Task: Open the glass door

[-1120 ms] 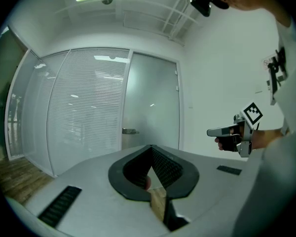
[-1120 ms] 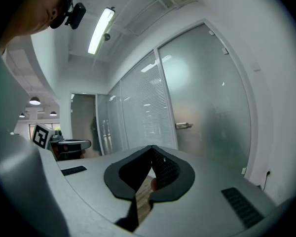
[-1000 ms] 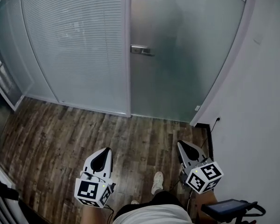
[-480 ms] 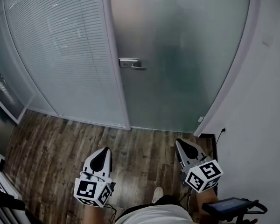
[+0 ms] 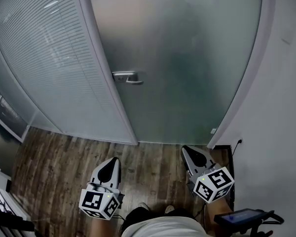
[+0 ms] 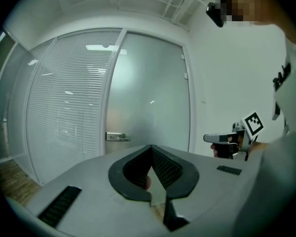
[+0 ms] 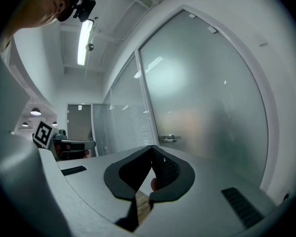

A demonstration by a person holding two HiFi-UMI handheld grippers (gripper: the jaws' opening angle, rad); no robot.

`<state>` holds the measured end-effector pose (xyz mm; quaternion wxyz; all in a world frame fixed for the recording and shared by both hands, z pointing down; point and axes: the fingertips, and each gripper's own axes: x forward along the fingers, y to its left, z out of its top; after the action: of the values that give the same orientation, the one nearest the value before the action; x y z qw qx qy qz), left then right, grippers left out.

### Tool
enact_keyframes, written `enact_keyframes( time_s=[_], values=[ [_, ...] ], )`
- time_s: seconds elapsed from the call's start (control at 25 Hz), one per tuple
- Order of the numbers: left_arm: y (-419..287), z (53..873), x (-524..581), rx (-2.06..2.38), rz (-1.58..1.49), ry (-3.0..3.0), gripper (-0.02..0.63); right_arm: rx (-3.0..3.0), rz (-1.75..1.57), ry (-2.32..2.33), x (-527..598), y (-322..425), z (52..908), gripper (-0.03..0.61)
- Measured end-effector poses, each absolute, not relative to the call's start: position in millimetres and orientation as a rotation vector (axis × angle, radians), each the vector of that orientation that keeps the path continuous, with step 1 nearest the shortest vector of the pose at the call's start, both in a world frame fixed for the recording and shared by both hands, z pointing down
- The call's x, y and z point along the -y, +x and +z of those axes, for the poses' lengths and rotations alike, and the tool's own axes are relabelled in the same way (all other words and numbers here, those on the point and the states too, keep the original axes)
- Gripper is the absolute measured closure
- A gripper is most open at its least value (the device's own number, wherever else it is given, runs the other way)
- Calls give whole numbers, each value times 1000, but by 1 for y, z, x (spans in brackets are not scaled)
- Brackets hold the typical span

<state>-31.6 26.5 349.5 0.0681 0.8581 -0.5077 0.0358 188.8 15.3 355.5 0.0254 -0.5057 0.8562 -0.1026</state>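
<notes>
In the head view the frosted glass door point(image 5: 187, 58) fills the upper middle and right of the frame. It is closed, and its metal handle point(image 5: 127, 77) sits on its left edge, just left of centre. Both grippers are low in the frame, well apart from the door and touching nothing on it. The handle lies above and slightly right of the left gripper point(image 5: 112, 160), and above and well to the left of the right gripper point(image 5: 184, 148). A strip of wood floor point(image 5: 64, 152) lies between the jaw tips and the foot of the door.

In the left gripper view the handle appears just above and left of the jaw tips, small and far off. In the right gripper view it sits just above and slightly right of them.

The left gripper's jaws are drawn together, their dark ribbed pads meeting at the tip with nothing between them (only a sliver of floor shows through the gap behind the pads). The right gripper's jaws are likewise pressed together and empty. Each gripper points roughly level toward the door.

A glass panel with slatted blinds point(image 5: 44, 58) takes up the upper left of the head view, beside the door. A plain white wall point(image 5: 286, 107) runs down the right edge.
</notes>
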Motion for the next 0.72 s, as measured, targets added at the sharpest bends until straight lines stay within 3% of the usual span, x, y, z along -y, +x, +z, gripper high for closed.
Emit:
enact_keyframes(
  time_s=[0.48, 0.72],
  values=[
    [-22, 373, 86, 1428, 56, 2636, 614, -2671, -214, -1527, 68, 184, 365, 577],
    [-53, 388, 171, 1382, 65, 2676, 614, -2714, -175, -1484, 144, 138, 376, 577]
  ],
)
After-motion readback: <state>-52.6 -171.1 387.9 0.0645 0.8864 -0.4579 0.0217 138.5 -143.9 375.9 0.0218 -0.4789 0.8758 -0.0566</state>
